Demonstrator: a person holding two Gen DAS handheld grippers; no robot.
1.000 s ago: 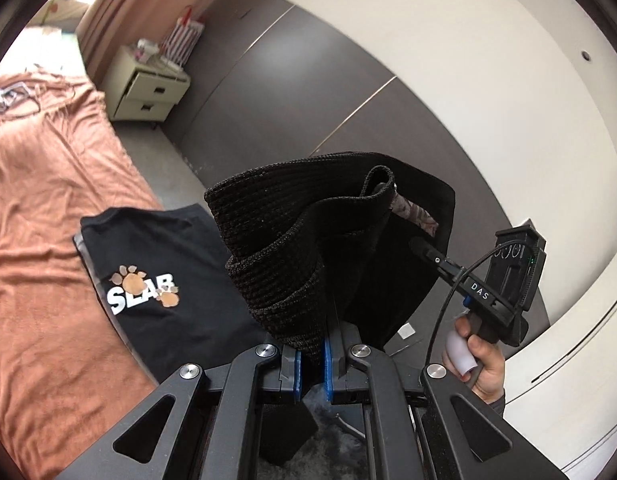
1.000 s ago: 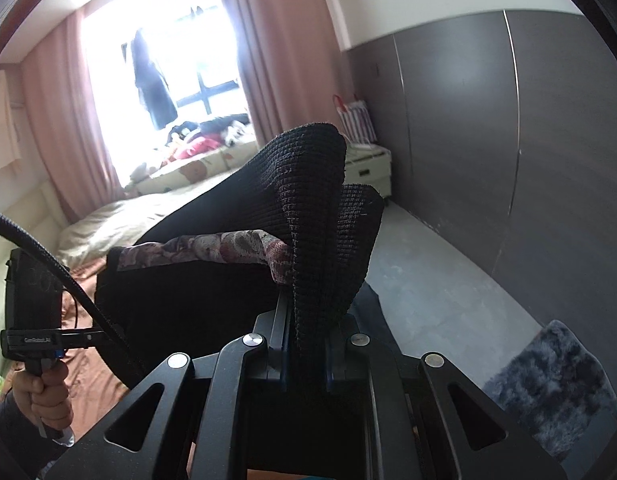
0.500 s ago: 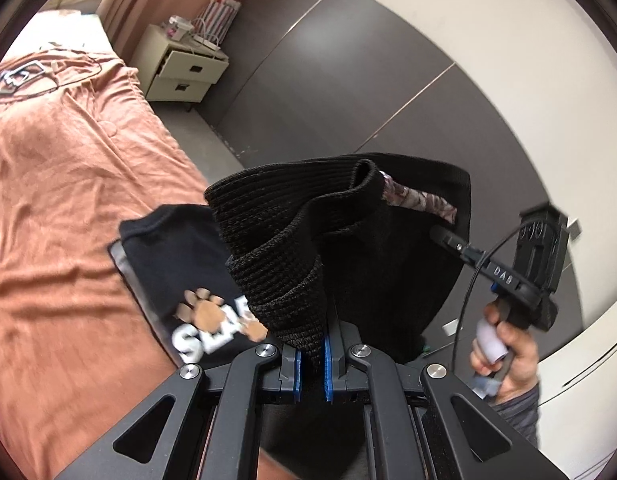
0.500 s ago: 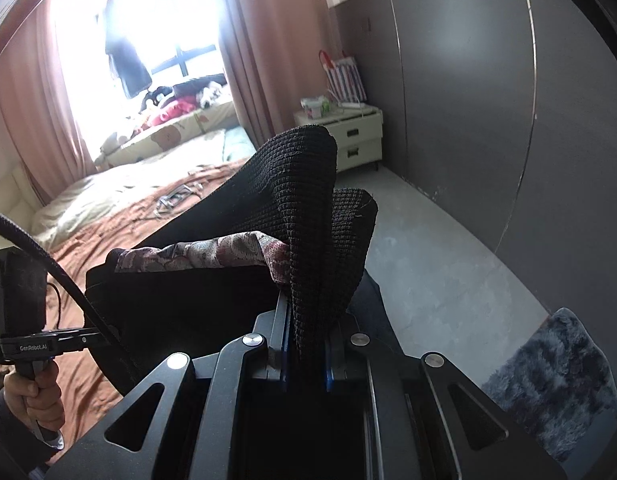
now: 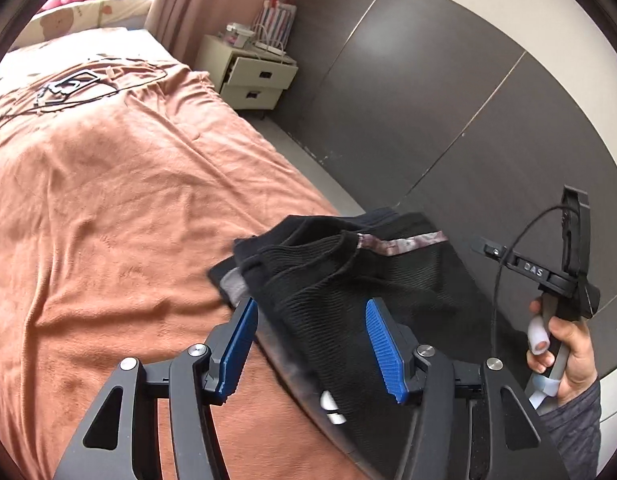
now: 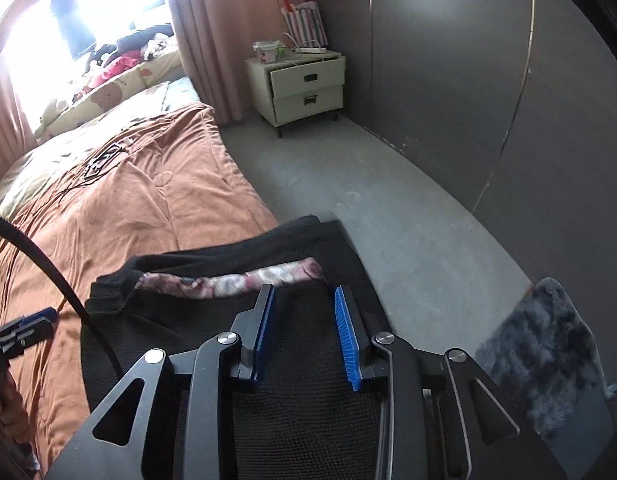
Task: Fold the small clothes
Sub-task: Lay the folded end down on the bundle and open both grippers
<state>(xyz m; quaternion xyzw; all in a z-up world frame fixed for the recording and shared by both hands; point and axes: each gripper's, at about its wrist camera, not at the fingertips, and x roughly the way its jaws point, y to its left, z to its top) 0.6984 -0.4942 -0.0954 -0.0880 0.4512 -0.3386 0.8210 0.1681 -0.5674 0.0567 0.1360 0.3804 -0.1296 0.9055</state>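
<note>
Left wrist: left claw (image 5: 308,344) wide open over black garment (image 5: 348,280).

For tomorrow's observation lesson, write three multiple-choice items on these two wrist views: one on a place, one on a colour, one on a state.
1. Where does the black garment lie?
A. on the floor
B. at the edge of the orange blanket
C. on the nightstand

2. What colour are the pads of the left gripper?
A. blue
B. red
C. white

3. How do the jaws of the right gripper stand?
A. shut on the garment
B. shut on nothing
C. open over the garment

Answers: 1 B, the garment rests on the blanket beside the bed's edge; 2 A, both ribbed pads show blue; 3 C, a clear gap between the pads shows cloth below.
</note>
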